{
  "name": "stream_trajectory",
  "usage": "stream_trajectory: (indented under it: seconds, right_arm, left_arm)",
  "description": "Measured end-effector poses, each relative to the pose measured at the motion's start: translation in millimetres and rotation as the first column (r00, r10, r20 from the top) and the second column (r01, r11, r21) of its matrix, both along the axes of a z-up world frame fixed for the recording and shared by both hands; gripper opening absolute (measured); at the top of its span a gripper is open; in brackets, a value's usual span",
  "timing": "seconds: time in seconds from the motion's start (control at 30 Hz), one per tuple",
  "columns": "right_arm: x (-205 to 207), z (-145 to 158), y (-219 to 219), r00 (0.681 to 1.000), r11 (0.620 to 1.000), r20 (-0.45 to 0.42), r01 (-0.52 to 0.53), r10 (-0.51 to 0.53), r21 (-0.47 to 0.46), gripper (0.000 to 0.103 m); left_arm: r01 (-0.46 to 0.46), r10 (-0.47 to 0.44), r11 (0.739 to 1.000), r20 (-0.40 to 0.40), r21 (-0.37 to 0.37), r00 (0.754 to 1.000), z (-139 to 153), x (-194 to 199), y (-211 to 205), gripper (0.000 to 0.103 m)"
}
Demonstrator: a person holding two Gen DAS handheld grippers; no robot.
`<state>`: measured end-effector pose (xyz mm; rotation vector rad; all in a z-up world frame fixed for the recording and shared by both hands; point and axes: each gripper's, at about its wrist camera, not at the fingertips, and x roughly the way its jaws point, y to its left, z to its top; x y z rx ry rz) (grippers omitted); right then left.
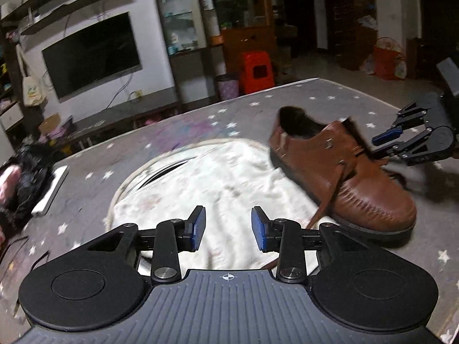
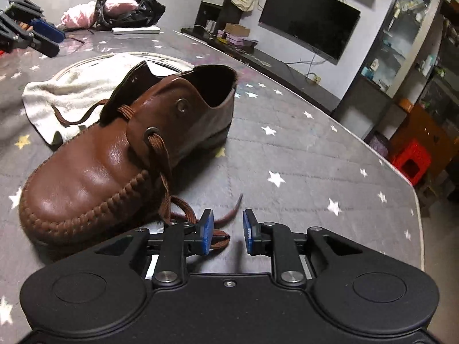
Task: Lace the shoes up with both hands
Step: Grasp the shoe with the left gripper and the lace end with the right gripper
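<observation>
Broadly, a grey quilted star-print table (image 2: pixel 287 154) carries a rumpled white towel (image 1: pixel 218 177), at whose edge sits a glossy brown leather shoe (image 2: pixel 94 169) with ridged toe stitching and flat woven lace (image 2: pixel 160 154), while left gripper (image 1: pixel 228 228) and right gripper (image 2: pixel 228 230) gape released, blue pads (image 2: pixel 208 230) empty.

We see dim indoor light, brightest on the white cloth (image 1: pixel 229 177), which blows out near centre. Soft glare sits on the shoe (image 2: pixel 94 172) toe. The left wrist view is motion-blurred, shoe edges smeared; the right wrist view is sharper. Fisheye bending curves the table (image 2: pixel 315 157) edge and far walls, corners vignette black. Far right doorways sit in shadow.
</observation>
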<state>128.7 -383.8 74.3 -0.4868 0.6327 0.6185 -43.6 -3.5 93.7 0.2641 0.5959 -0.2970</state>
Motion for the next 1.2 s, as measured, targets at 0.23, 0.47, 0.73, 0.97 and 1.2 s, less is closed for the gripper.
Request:
stream_trajectory:
  seconds: [0.23,0.47,0.73,0.97,1.2]
  right_arm:
    - [22.3,0.3,-8.7,0.987,0.98,-0.134,0.11,-0.089,0.164,0.023]
    - [36.3,-14.6,-2.7,0.964,0.966,-0.224,0.185,-0.142,0.181,0.022]
    - [24.6,-11.6,7.3,0.986,0.981,-0.114,0.14,-0.124,0.137,0.002]
    - [-19.1,28.7,20.9,0.967,0.999,0.254,-0.017,0.026,-0.038,0.002]
    - [-52.6,39.5,32.8,0.901,0.97,0.381,-0.14,0.209,-0.2,0.002]
  left_arm:
    - [0.066,-0.066,0.998,0.027,0.004,0.997,9.6,3.0,-25.8,0.04]
    - [0.122,-0.122,0.993,0.03,0.006,0.992,12.1,5.7,-42.8,0.042]
    - [0.157,-0.157,0.986,0.003,-0.061,0.988,15.0,15.0,-65.6,0.046]
    - [0.142,-0.152,0.978,-0.052,-0.152,0.987,21.6,36.0,-84.1,0.046]
    - [0.059,-0.091,0.976,-0.145,-0.209,0.985,23.1,66.5,-93.1,0.046]
